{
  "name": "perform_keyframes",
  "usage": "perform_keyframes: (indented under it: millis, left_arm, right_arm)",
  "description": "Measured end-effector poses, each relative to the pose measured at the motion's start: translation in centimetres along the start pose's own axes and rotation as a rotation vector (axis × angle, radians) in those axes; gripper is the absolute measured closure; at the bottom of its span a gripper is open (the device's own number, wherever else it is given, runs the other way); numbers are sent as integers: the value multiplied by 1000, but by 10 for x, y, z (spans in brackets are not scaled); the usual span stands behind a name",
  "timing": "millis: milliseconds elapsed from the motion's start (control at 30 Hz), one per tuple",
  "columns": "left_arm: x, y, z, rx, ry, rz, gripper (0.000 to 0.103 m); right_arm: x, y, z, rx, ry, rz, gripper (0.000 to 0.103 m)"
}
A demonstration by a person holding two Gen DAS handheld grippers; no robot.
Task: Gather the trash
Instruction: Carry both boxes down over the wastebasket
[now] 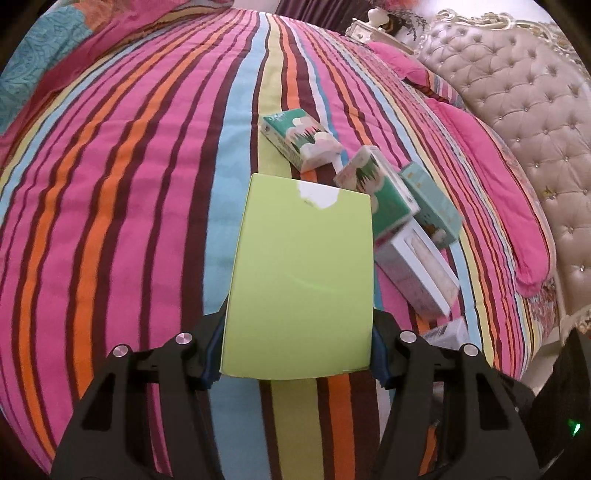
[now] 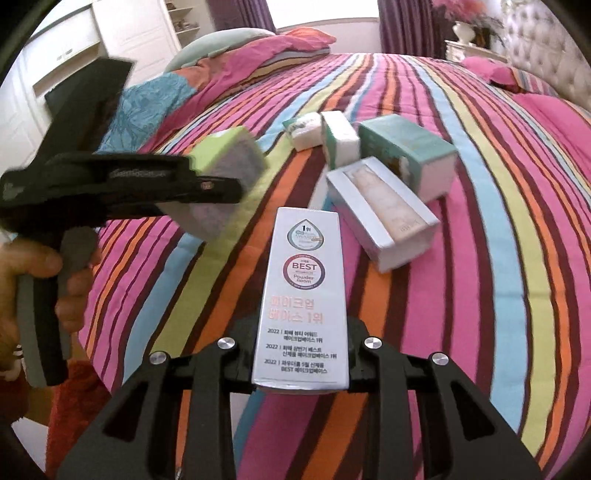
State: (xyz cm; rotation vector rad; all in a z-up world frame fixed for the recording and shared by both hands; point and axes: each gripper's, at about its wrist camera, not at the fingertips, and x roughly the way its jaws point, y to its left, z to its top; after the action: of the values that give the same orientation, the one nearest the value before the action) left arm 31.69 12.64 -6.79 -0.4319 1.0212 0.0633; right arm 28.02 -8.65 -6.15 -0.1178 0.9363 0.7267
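My left gripper [image 1: 297,343] is shut on a light green box [image 1: 301,280] and holds it above the striped bedspread [image 1: 129,184]. It shows blurred in the right wrist view [image 2: 225,177], at the left, with the green box [image 2: 229,147] in it. My right gripper [image 2: 301,363] is shut on a tall silver cosmetics box [image 2: 303,295] with Korean print. Several empty packages lie on the bed ahead: a green tissue pack [image 1: 295,138], a second green pack [image 1: 373,188], a teal box [image 2: 410,155] and a white window box [image 2: 380,218].
A tufted beige headboard [image 1: 517,110] and pink pillows [image 1: 498,192] stand at the right. A bunched duvet [image 2: 221,62] lies at the far side of the bed. A white wardrobe [image 2: 110,33] stands beyond. A nightstand with a vase [image 2: 465,40] is at the back right.
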Motion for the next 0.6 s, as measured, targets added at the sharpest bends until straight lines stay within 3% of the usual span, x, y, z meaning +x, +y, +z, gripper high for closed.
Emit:
perform_keyframes:
  millis: [600]
  left_arm:
    - [-75, -8, -104, 81, -49, -51, 43]
  right_arm:
    - [-56, 1, -45, 29, -31, -7, 74]
